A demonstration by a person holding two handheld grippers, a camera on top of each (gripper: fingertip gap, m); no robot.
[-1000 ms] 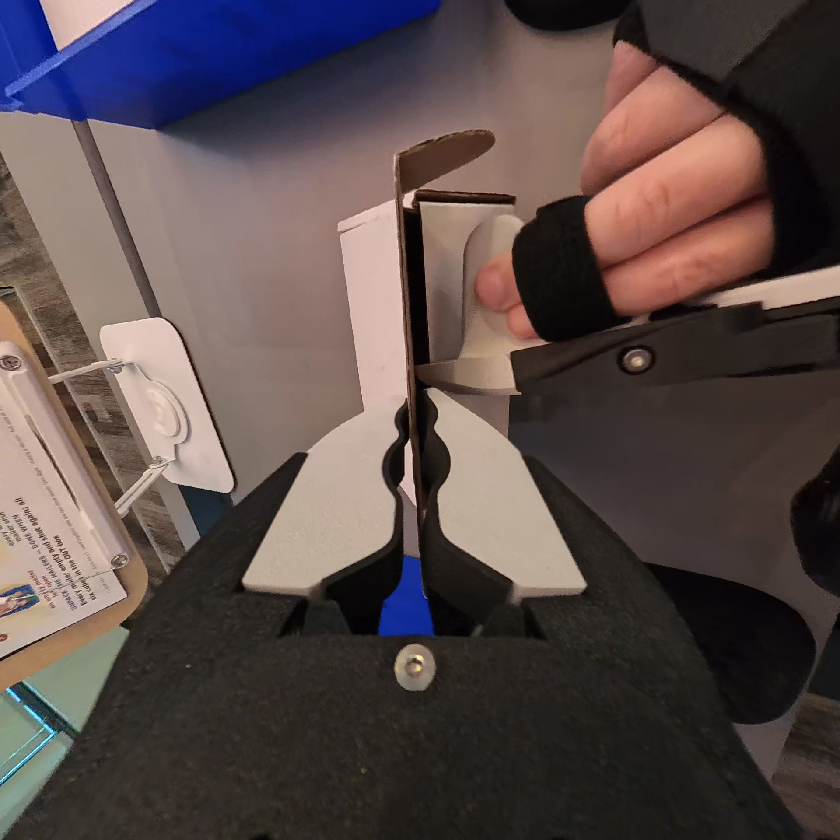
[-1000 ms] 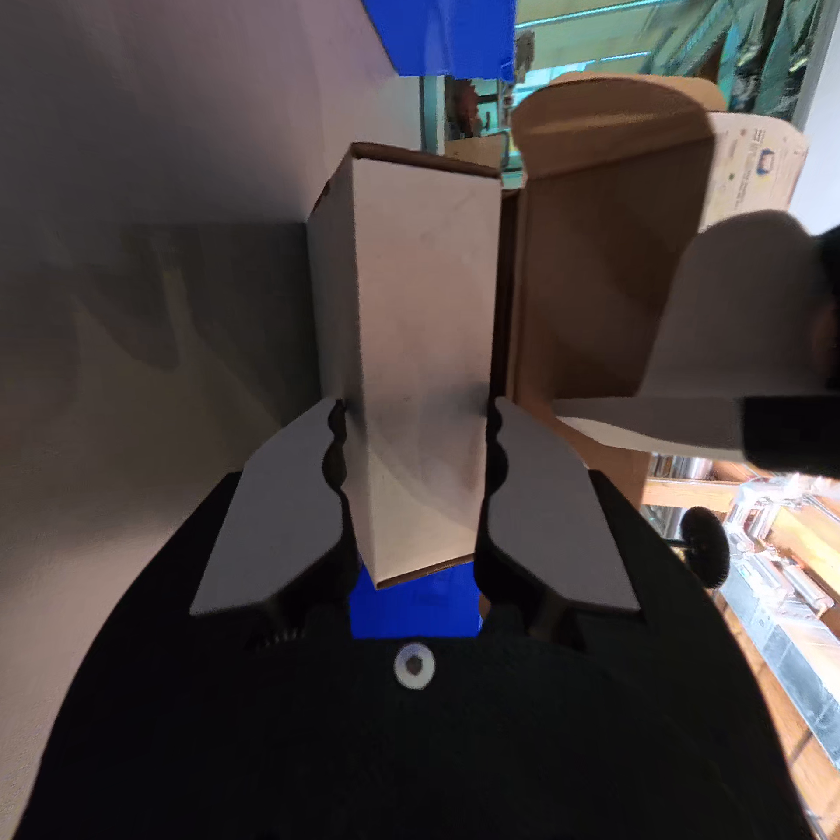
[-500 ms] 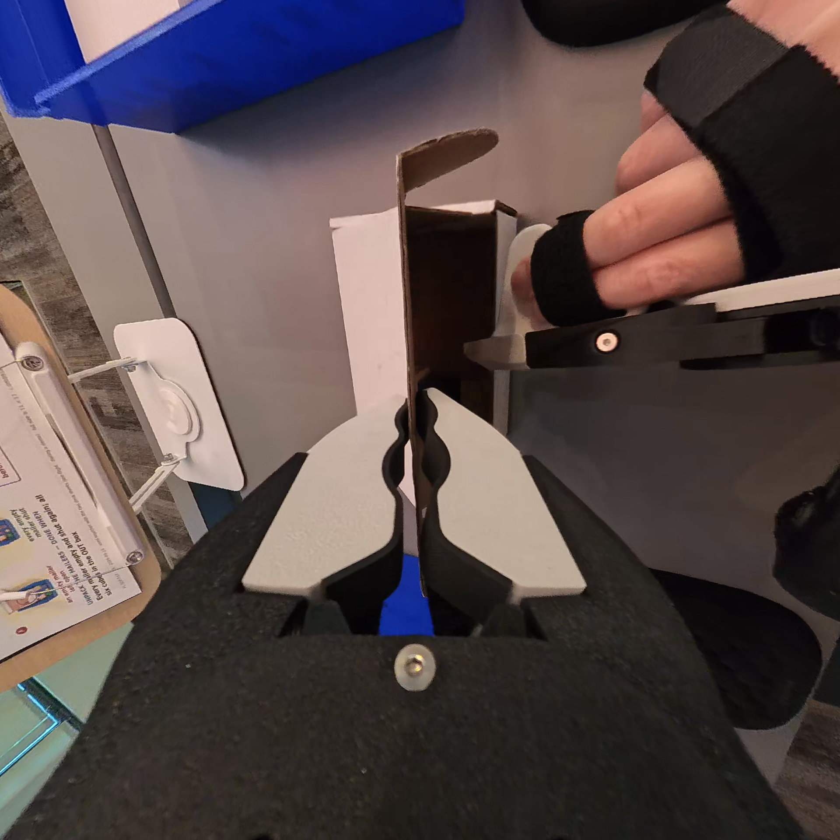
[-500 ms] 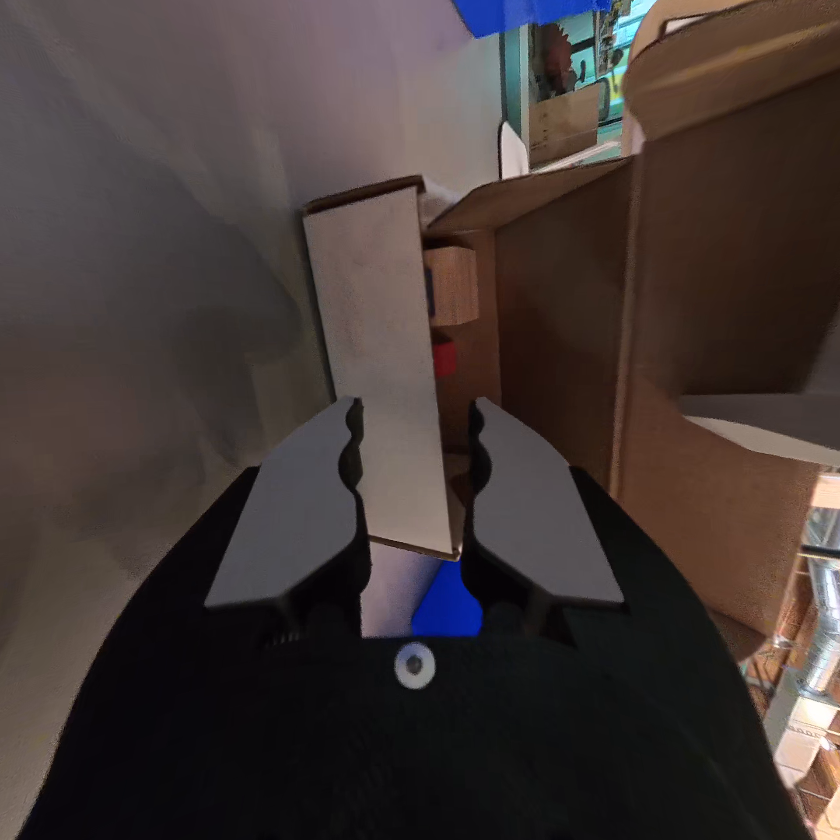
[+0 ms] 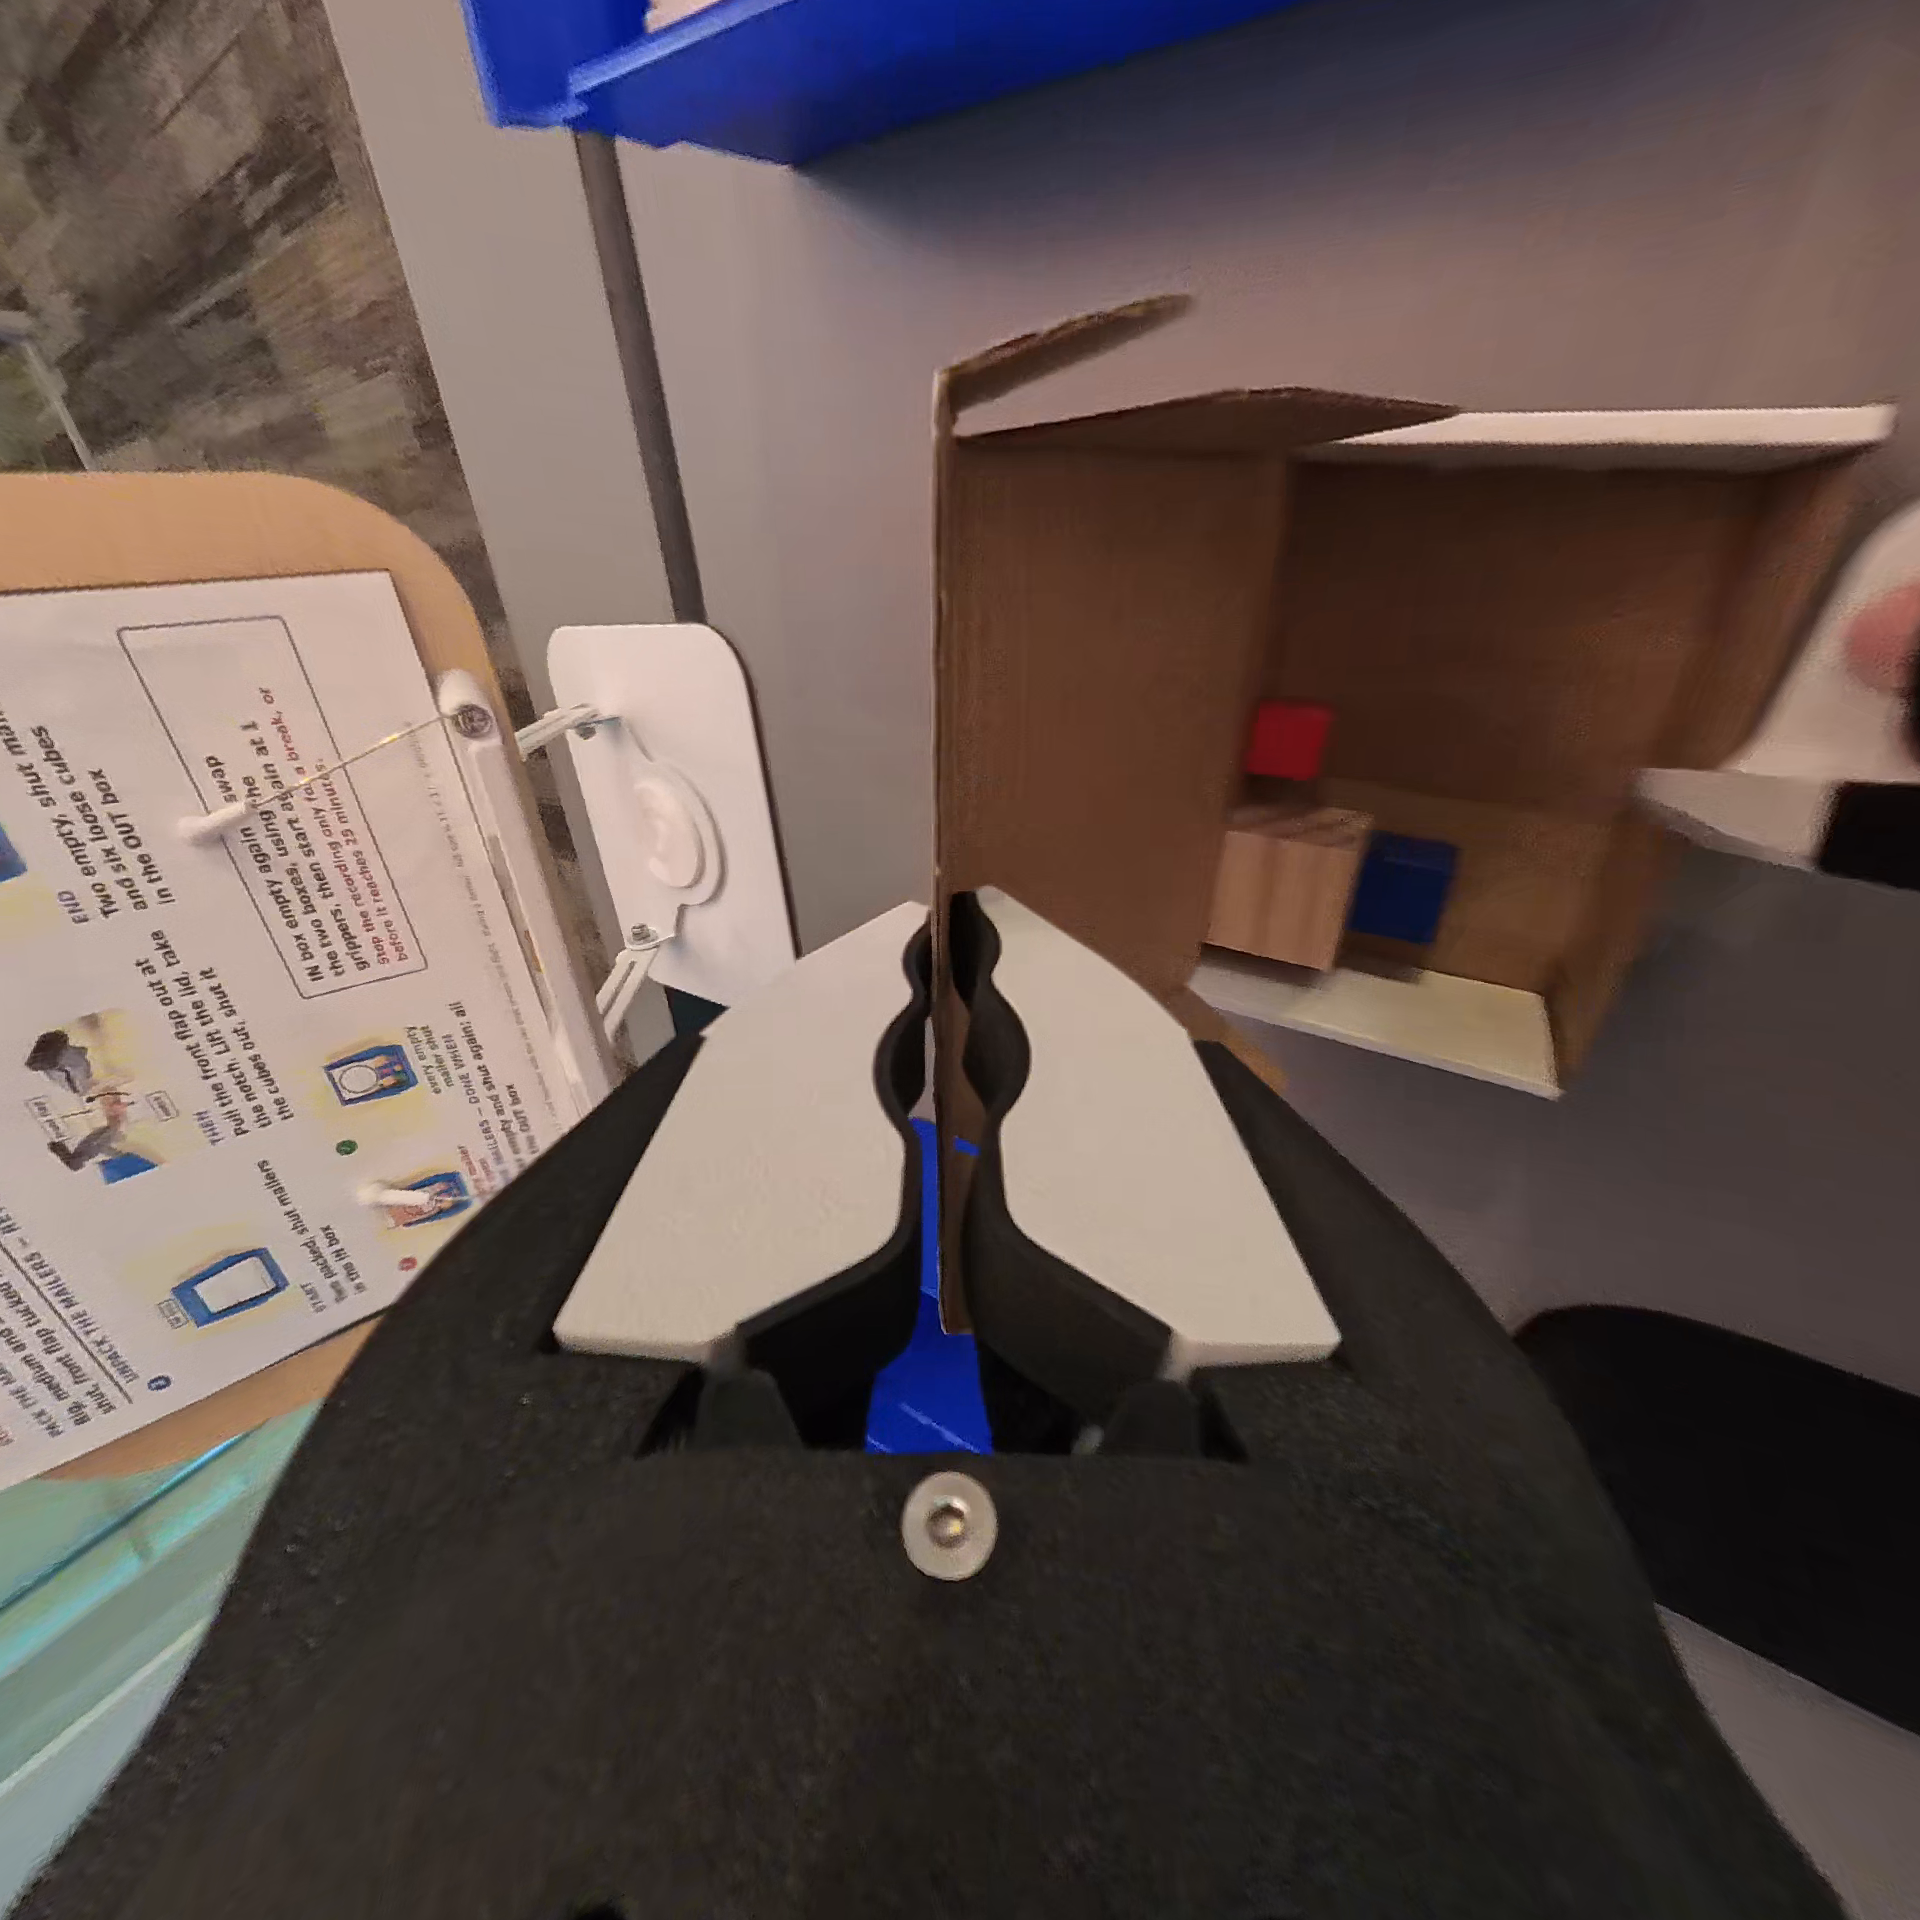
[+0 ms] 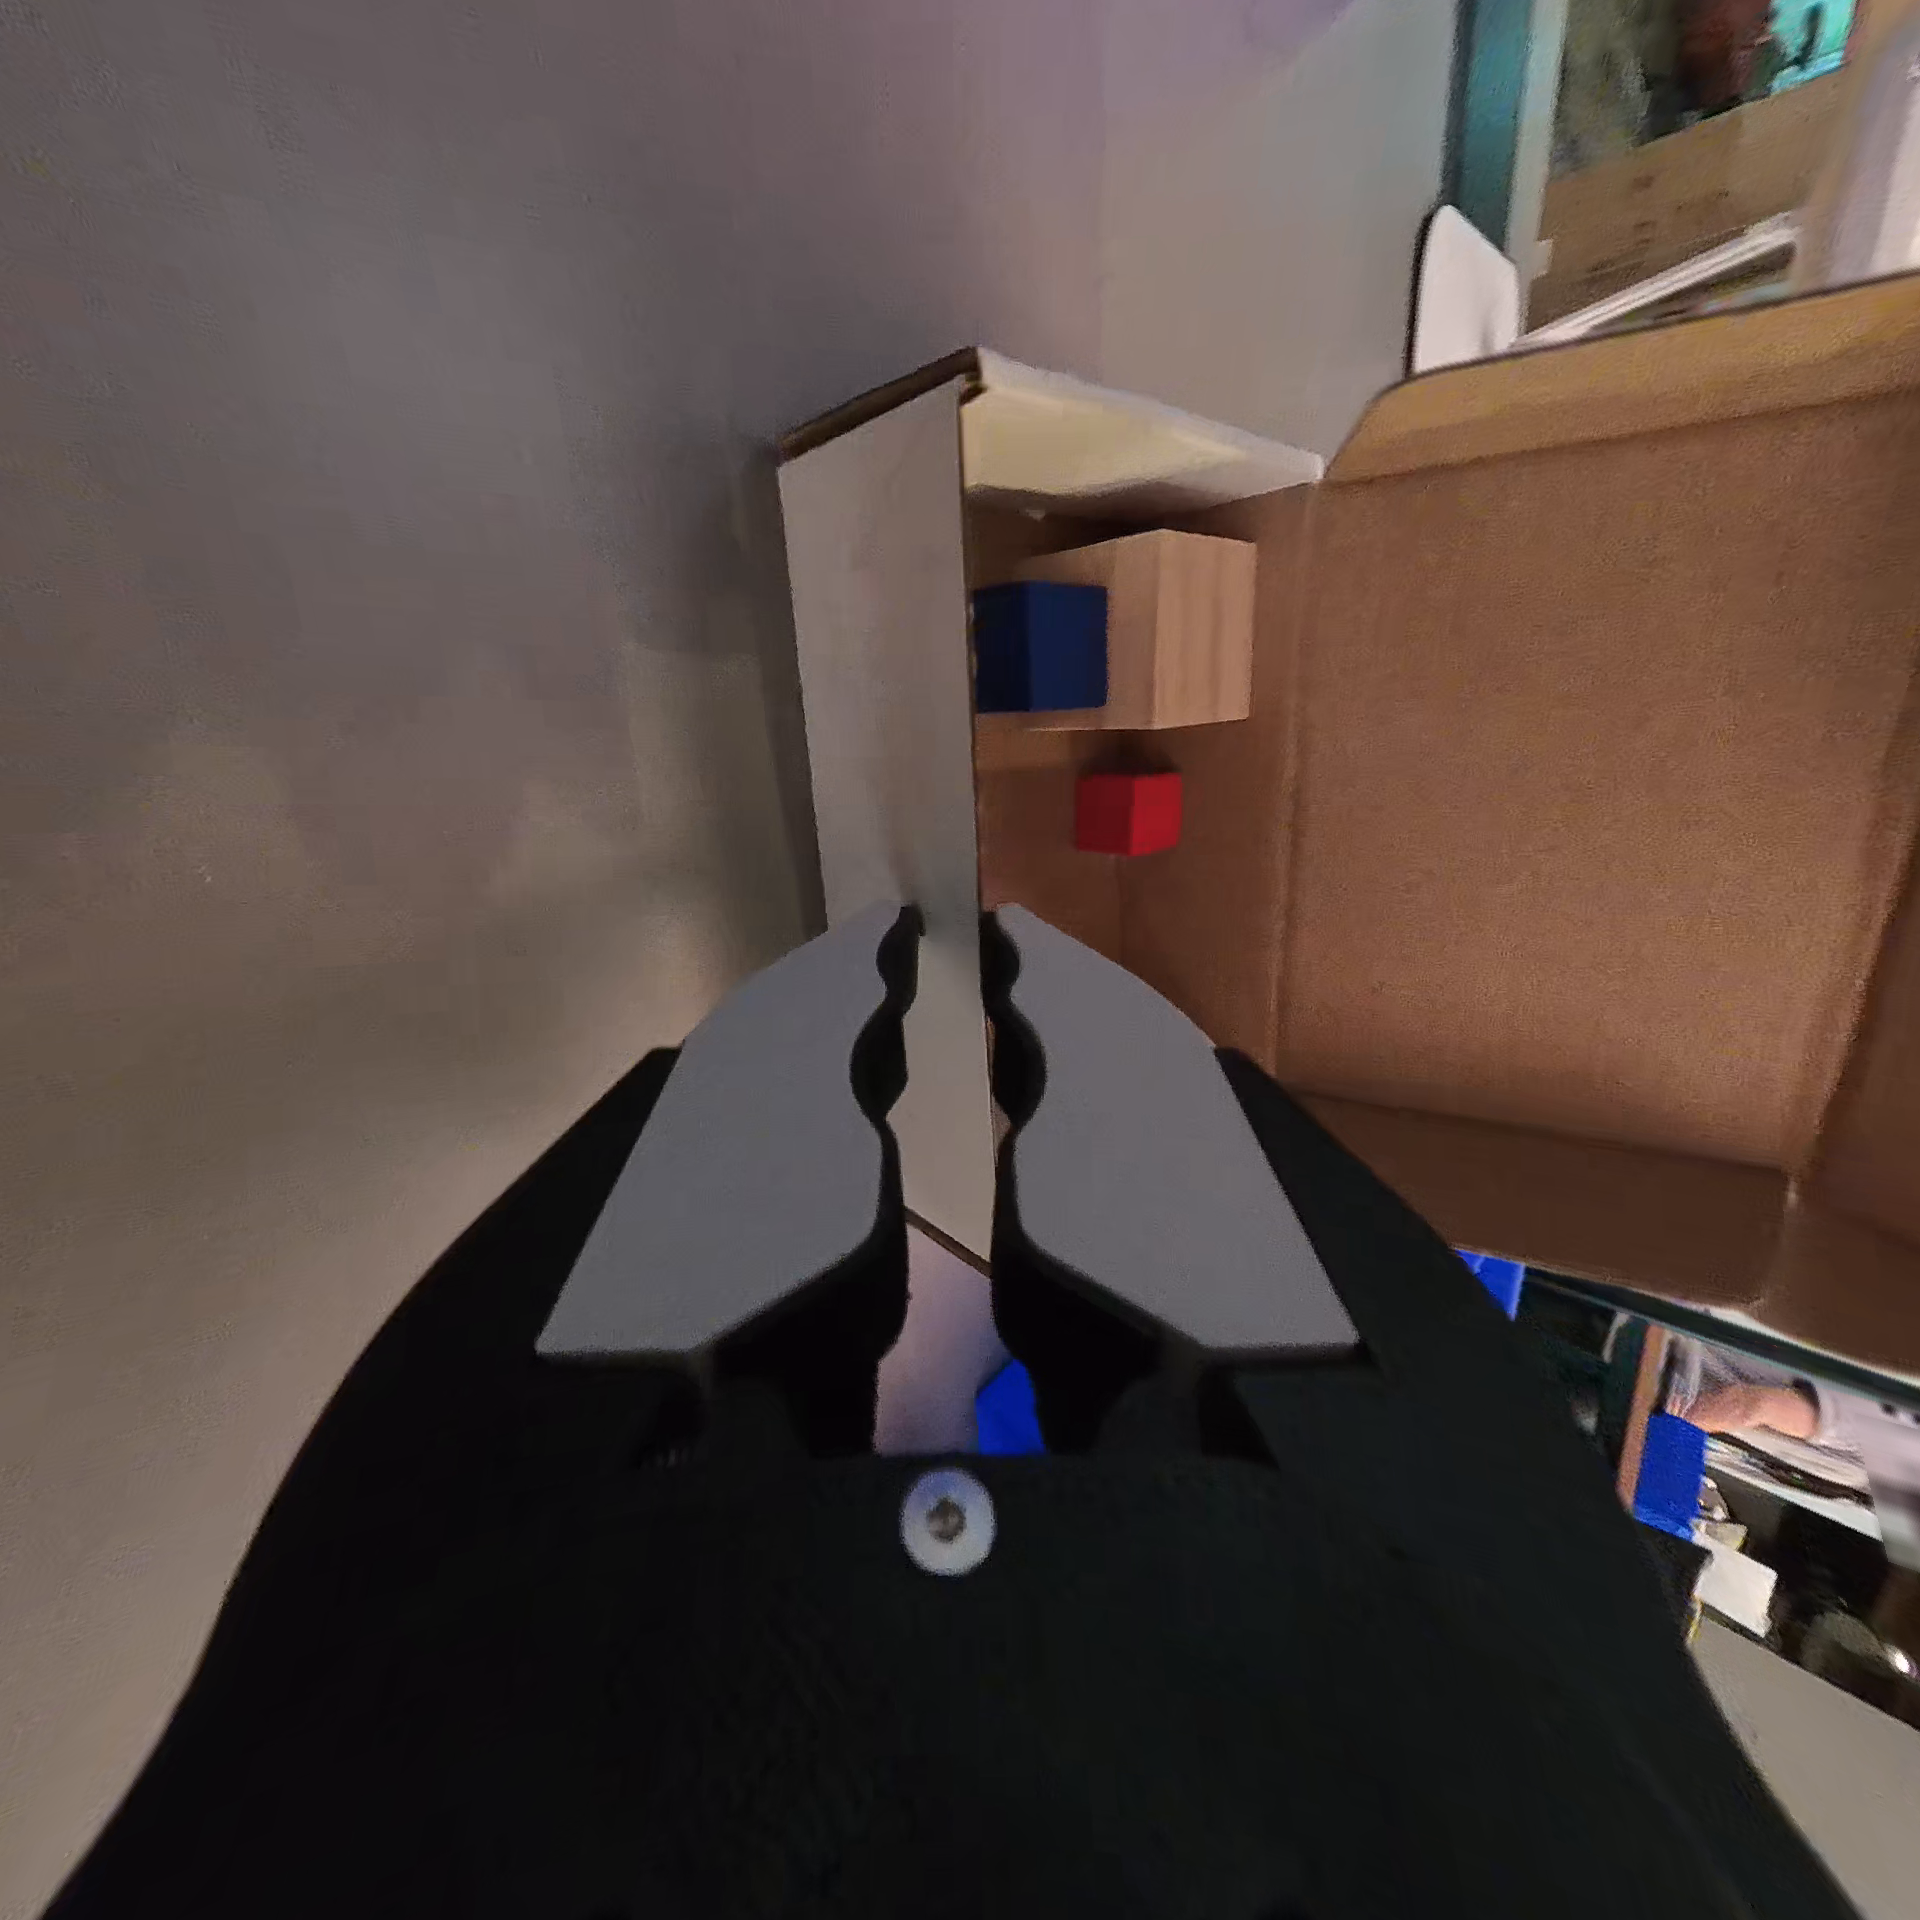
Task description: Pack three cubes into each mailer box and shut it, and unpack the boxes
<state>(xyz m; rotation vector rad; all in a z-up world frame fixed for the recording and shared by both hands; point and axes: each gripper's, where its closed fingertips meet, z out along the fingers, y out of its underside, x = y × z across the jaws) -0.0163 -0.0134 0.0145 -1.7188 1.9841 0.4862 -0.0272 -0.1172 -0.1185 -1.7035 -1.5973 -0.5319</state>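
Observation:
A white mailer box (image 5: 1382, 1023) with a brown inside lies open on the grey table. My left gripper (image 5: 951, 914) is shut on the edge of its brown lid (image 5: 1060, 675) and holds it up. Inside are a red cube (image 5: 1286, 740), a wooden cube (image 5: 1283, 883) and a blue cube (image 5: 1403, 888). My right gripper (image 6: 951, 920) is shut on the box's white front wall (image 6: 883, 675). The right wrist view also shows the blue cube (image 6: 1039, 646), the wooden cube (image 6: 1184, 623), the red cube (image 6: 1127, 812) and the lid (image 6: 1558, 727). The right gripper (image 5: 1766, 831) is blurred at the edge of the left wrist view.
A blue bin (image 5: 935, 62) sits beyond the box. A clipboard with an instruction sheet (image 5: 208, 935) and a white mounting plate (image 5: 665, 800) are to the left. A dark round pad (image 5: 1745, 1475) lies on the table at the near right. One gripper's finger ends stand about 15 cm off the other's. It is some 6 cm from my right tips to the blue cube (image 5: 1403, 888).
The lid has swung wide open from the box body and the cubes have come into view. My right gripper has closed down from the box's full width onto its thin front wall.

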